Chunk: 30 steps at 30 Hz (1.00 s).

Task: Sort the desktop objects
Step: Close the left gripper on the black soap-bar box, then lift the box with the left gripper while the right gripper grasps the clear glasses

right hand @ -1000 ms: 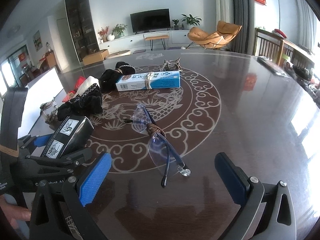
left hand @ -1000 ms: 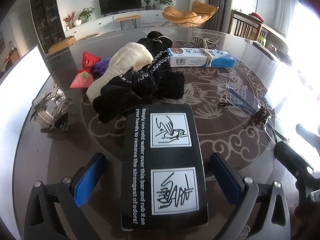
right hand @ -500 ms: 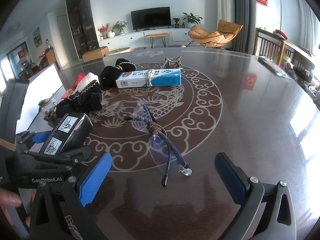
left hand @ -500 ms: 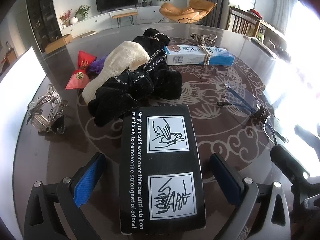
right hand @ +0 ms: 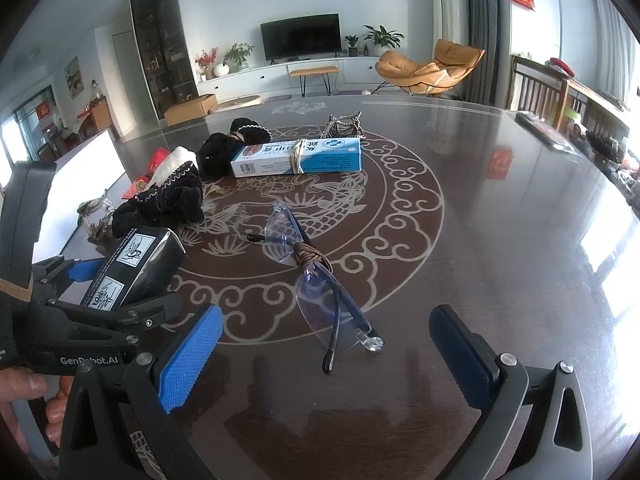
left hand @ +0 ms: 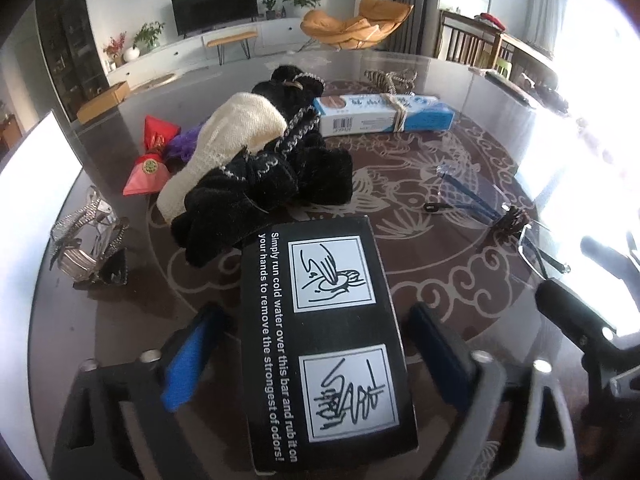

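Note:
A black box with white printed text (left hand: 326, 340) lies on the dark table between the fingers of my left gripper (left hand: 320, 344), which is open with a gap on each side of the box. The box also shows in the right wrist view (right hand: 136, 268). My right gripper (right hand: 324, 364) is open and empty, with a pair of clear glasses with blue arms (right hand: 316, 280) just ahead of it. A heap of black and cream cloth (left hand: 256, 172) lies beyond the box. A blue and white carton tied with string (left hand: 384, 118) lies further back.
A red pouch (left hand: 150, 156) and a purple item lie left of the cloth. A silver metal piece (left hand: 86, 240) sits at the left. A white board (left hand: 24, 208) stands along the left edge. A beaded item (right hand: 344, 126) lies behind the carton.
The left gripper and its view have shifted slightly; the black box stays between the open fingers. The right gripper has hardly moved.

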Each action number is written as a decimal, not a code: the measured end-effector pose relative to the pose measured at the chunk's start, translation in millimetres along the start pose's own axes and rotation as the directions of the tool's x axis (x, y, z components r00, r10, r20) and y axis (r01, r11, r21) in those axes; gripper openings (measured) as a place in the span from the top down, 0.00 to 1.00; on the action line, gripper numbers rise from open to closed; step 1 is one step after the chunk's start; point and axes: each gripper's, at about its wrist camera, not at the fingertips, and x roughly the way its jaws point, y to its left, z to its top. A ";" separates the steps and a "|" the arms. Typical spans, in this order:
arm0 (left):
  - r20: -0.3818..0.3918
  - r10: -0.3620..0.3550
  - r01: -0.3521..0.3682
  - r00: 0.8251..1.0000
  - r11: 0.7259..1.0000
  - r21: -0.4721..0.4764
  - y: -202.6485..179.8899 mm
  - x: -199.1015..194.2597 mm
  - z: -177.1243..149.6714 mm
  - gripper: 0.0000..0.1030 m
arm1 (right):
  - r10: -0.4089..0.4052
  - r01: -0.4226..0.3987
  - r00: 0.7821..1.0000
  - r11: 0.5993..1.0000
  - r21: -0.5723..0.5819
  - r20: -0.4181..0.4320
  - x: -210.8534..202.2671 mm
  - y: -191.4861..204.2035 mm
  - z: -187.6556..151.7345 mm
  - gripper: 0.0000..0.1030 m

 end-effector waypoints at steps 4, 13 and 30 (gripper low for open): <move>0.017 -0.002 0.002 1.000 1.000 0.007 -0.1 -7.2 -3.2 0.42 | 0.001 -0.001 1.000 1.000 0.001 0.000 -0.9 -0.8 0.1 0.00; 0.025 0.025 -0.024 0.999 0.999 -0.037 17.3 -24.3 -28.5 0.43 | 0.001 -0.001 1.000 1.000 0.000 0.000 -0.7 -0.5 0.0 0.00; 0.038 0.114 -0.106 0.993 0.980 -0.169 82.1 -38.9 -58.7 0.43 | -0.013 0.013 1.000 1.000 0.001 -0.010 2.4 2.0 0.2 0.00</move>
